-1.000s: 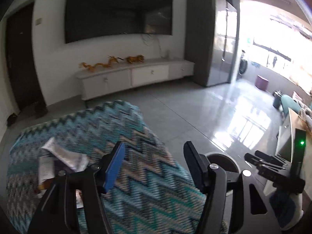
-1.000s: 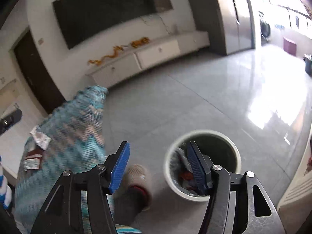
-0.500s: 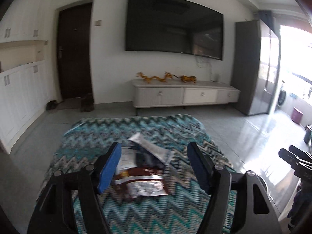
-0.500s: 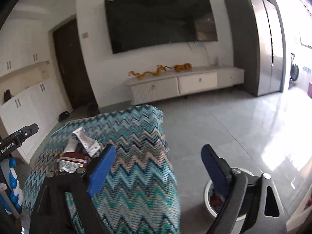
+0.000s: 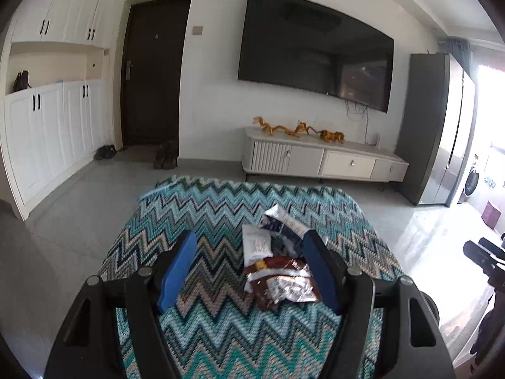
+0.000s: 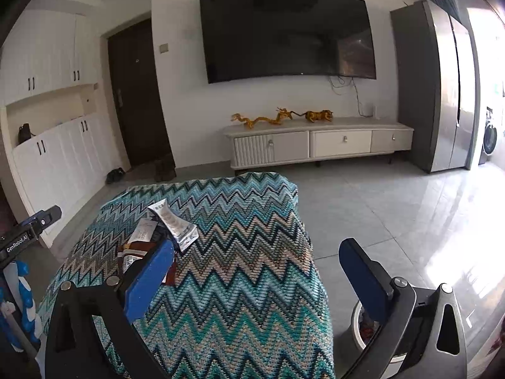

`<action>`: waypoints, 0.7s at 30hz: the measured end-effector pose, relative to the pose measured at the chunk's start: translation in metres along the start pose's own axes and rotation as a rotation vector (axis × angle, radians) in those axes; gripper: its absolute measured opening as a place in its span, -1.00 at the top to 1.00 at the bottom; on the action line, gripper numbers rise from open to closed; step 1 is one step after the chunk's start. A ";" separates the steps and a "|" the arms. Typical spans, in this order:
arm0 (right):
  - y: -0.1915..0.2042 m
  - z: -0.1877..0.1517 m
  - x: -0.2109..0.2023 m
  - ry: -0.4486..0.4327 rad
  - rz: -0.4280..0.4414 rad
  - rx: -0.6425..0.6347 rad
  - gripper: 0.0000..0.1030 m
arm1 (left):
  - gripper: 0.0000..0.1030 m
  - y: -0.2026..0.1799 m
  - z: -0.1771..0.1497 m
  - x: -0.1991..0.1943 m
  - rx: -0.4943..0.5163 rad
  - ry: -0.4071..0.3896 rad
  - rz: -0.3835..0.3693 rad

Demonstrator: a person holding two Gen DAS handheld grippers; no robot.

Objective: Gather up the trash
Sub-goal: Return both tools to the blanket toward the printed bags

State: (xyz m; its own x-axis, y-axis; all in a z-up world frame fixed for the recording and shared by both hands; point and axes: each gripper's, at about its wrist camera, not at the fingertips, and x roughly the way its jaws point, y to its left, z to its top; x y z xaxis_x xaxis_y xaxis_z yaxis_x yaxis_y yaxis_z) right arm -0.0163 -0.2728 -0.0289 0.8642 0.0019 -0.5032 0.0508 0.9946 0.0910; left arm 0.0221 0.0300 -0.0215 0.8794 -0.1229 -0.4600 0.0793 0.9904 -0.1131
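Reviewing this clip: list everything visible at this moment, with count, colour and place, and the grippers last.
wrappers: several, white, brown and silver, piled on the zigzag cloth
zigzag cloth: one, teal and beige, covering the near surface
bin: one, pale rim, on the floor right of the cloth, trash inside
television: one, black, on the wall
TV cabinet: one, cream, under the television
dragon ornaments: golden, on the cabinet; count unclear
door: one, dark brown, left of the television
fridge: one, grey, at right
left gripper: blue pads, open, empty, facing the wrappers
right gripper: blue pads, jaws opening, nothing between them
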 end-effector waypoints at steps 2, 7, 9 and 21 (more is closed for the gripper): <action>0.004 0.000 -0.002 -0.006 0.008 -0.008 -0.99 | -0.34 0.010 -0.003 0.002 -0.016 0.015 -0.001; 0.014 0.002 -0.006 -0.032 0.028 -0.028 -0.99 | -0.34 0.038 -0.013 0.008 -0.054 0.040 0.022; 0.018 0.001 -0.003 -0.030 0.039 -0.031 -0.99 | -0.34 0.047 -0.017 0.012 -0.069 0.057 0.026; 0.017 -0.015 0.041 0.093 0.104 -0.032 -0.99 | -0.34 0.041 -0.049 0.055 -0.062 0.234 -0.148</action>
State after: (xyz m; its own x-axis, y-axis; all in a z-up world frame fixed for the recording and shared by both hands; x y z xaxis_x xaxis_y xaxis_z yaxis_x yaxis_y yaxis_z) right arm 0.0126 -0.2539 -0.0607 0.8137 0.1133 -0.5701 -0.0540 0.9913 0.1199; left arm 0.0507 0.0611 -0.0942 0.7272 -0.2847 -0.6246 0.1639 0.9556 -0.2447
